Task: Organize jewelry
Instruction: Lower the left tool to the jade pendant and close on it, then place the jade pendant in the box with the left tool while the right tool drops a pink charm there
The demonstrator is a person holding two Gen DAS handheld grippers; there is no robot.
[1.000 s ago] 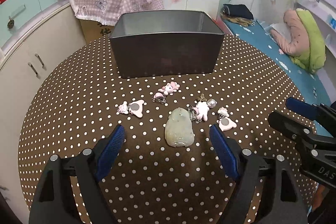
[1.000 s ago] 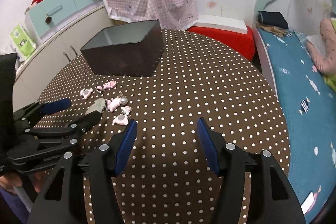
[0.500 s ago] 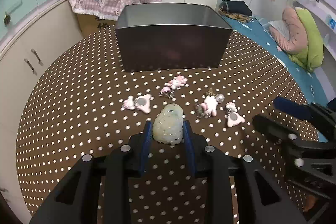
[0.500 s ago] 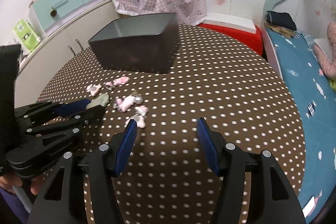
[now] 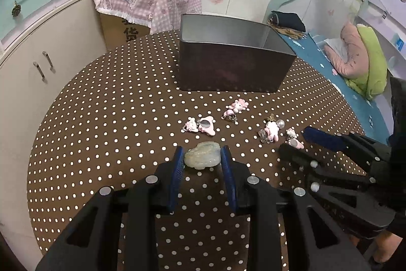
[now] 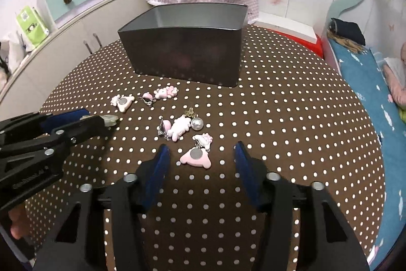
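Pale green jade-like pendant (image 5: 202,158) pinched between the blue pads of the left gripper (image 5: 203,156), just above the brown polka-dot tablecloth (image 5: 101,118).
Near the table's front edge, the right gripper (image 6: 200,156) hovers with its fingers spread wide around a flat pink charm with a grey disc (image 6: 196,156), touching nothing. More small pink charms (image 6: 177,127) lie scattered mid-table, in front of the open dark metal box (image 6: 185,52) toward the far edge.
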